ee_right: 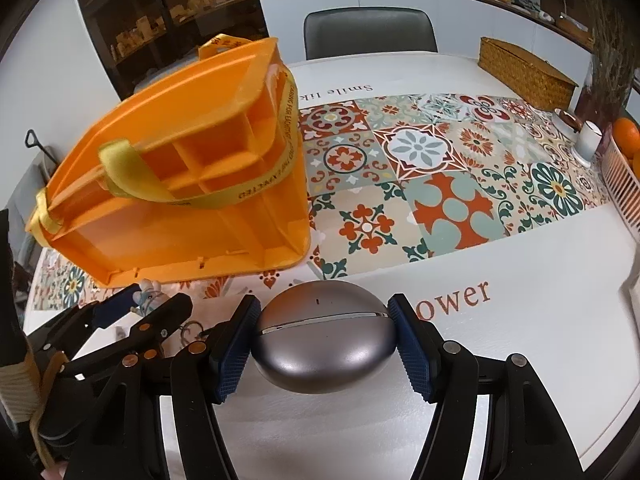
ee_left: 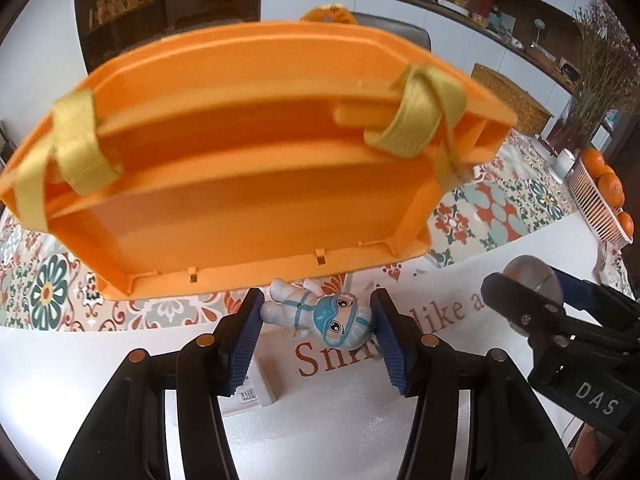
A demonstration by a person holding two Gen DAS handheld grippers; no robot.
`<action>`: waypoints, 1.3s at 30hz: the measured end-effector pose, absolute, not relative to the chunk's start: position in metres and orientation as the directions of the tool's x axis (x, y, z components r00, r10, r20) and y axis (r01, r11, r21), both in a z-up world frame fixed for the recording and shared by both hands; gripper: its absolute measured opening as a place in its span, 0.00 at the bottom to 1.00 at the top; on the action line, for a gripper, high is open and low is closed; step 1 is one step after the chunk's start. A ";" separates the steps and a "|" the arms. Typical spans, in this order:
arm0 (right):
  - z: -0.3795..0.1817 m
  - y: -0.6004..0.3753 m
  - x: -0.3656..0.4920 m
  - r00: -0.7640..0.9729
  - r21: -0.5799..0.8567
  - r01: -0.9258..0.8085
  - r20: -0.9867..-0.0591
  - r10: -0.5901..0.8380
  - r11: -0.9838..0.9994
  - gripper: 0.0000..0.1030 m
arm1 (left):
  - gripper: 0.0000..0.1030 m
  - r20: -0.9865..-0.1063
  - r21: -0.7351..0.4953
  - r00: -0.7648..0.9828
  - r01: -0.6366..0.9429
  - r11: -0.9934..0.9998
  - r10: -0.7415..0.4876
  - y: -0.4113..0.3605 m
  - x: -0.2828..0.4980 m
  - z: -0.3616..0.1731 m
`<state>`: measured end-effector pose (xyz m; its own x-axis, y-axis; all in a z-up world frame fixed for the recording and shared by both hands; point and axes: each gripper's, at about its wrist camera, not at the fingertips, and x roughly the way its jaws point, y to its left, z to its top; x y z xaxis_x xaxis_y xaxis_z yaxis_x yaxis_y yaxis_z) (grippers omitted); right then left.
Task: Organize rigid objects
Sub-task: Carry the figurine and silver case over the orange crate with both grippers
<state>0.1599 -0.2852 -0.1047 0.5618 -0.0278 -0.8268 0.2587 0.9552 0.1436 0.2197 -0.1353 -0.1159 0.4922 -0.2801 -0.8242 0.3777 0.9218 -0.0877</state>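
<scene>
An orange plastic organizer box (ee_left: 248,168) with yellow ribbon straps (ee_left: 416,120) stands open on the patterned tablecloth; the right wrist view shows its compartments (ee_right: 192,184). My left gripper (ee_left: 316,316) is shut on a small white and blue doll figure (ee_left: 320,312), just in front of the box's near edge. My right gripper (ee_right: 324,336) is shut on a grey oval case (ee_right: 326,344) held above the white cloth, to the right of the box. The right gripper also shows in the left wrist view (ee_left: 560,320).
A wicker box (ee_right: 524,68) stands at the far right. A pink basket (ee_right: 620,172) with oranges (ee_left: 608,188) and a white cup (ee_right: 590,140) are at the right edge. A grey chair (ee_right: 368,32) is behind the table. A white carton (ee_left: 256,388) lies under the left gripper.
</scene>
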 end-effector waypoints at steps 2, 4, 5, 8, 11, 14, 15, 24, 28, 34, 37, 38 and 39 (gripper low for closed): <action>-0.101 -0.284 0.159 0.563 0.144 0.255 -0.826 -0.026 0.956 0.64 | 0.53 -0.816 -0.090 0.503 0.374 0.923 -0.284 -0.135 0.216 -0.109; -0.096 -0.283 0.157 0.567 0.145 0.253 -0.823 -0.025 0.957 0.64 | 0.53 -0.811 -0.096 0.509 0.370 0.924 -0.289 -0.127 0.215 -0.100; -0.094 -0.283 0.156 0.570 0.145 0.250 -0.821 -0.024 0.957 0.64 | 0.53 -0.807 -0.099 0.513 0.368 0.924 -0.291 -0.126 0.214 -0.096; -0.085 -0.281 0.154 0.576 0.145 0.243 -0.817 -0.023 0.959 0.64 | 0.53 -0.796 -0.105 0.527 0.364 0.925 -0.298 -0.128 0.210 -0.090; -0.078 -0.278 0.152 0.577 0.148 0.237 -0.817 -0.017 0.960 0.64 | 0.53 -0.787 -0.109 0.538 0.359 0.927 -0.301 -0.126 0.208 -0.082; -0.072 -0.276 0.150 0.578 0.152 0.231 -0.816 -0.010 0.961 0.64 | 0.53 -0.779 -0.112 0.550 0.350 0.930 -0.301 -0.121 0.205 -0.073; -0.070 -0.275 0.149 0.578 0.152 0.229 -0.816 -0.009 0.961 0.64 | 0.53 -0.776 -0.117 0.553 0.347 0.930 -0.304 -0.118 0.205 -0.069; -0.048 -0.266 0.147 0.593 0.170 0.204 -0.805 0.016 0.964 0.64 | 0.53 -0.750 -0.132 0.587 0.319 0.938 -0.305 -0.101 0.201 -0.042; -0.036 -0.260 0.148 0.609 0.174 0.185 -0.792 0.026 0.967 0.64 | 0.53 -0.731 -0.129 0.612 0.312 0.941 -0.303 -0.095 0.199 -0.028; -0.018 -0.250 0.151 0.635 0.175 0.157 -0.772 0.036 0.972 0.64 | 0.53 -0.700 -0.129 0.647 0.303 0.944 -0.303 -0.084 0.198 -0.008; -0.010 -0.246 0.152 0.648 0.177 0.144 -0.761 0.042 0.974 0.64 | 0.53 -0.687 -0.128 0.662 0.296 0.947 -0.300 -0.079 0.197 0.001; -0.008 -0.245 0.153 0.650 0.177 0.142 -0.758 0.043 0.974 0.64 | 0.53 -0.681 -0.128 0.669 0.294 0.947 -0.300 -0.077 0.197 0.004; -0.005 -0.243 0.153 0.654 0.179 0.137 -0.755 0.047 0.974 0.64 | 0.53 -0.676 -0.127 0.673 0.294 0.947 -0.299 -0.076 0.197 0.006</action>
